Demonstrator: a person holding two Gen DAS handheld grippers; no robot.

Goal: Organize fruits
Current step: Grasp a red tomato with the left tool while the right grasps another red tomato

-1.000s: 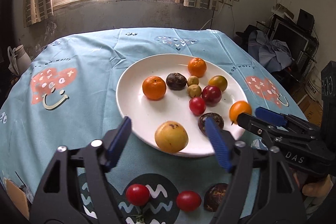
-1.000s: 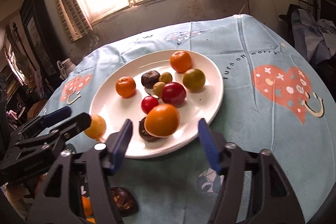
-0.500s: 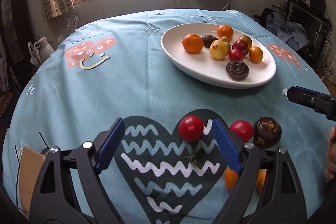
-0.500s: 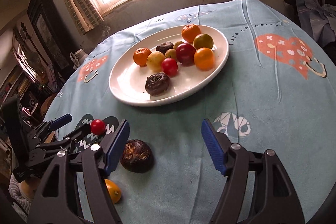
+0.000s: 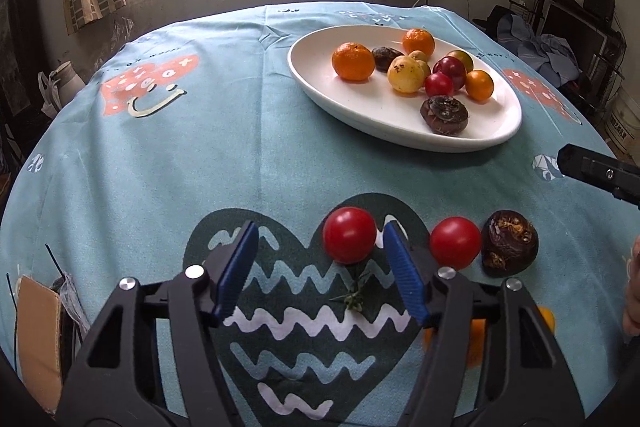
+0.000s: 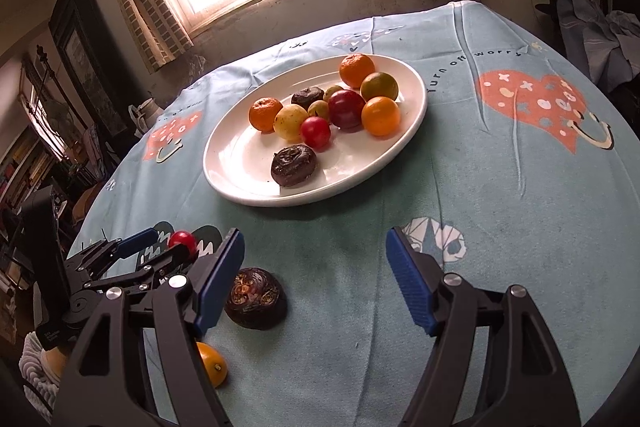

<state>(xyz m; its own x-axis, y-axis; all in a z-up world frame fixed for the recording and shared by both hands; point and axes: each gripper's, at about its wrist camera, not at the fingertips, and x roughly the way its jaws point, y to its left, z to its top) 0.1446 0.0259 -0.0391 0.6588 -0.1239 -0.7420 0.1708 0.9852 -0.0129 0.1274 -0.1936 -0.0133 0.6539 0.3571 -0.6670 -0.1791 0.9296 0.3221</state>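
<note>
Left wrist view, largest to smallest: the white plate (image 5: 316,83) lies at two o'clock on the blue tablecloth (image 5: 192,147), holding mandarins, a yellow fruit, a dark wrinkled fruit and small red ones. My left tongs (image 5: 318,273) sit at six o'clock; their jaws have just been closing, yet both pads stand clear of the red tomato (image 5: 349,235), which lies beyond their tips, just beside the right-hand pad. A second tomato (image 5: 455,242) and a dark passion fruit (image 5: 509,242) rest at four o'clock. I judge the tomato light, smooth-skinned, prone to roll and easily bruised; I would take it across its widest girth with gentle pressure. My right tongs (image 6: 316,277) stand wide and empty, the passion fruit just beside their left pad.
</note>
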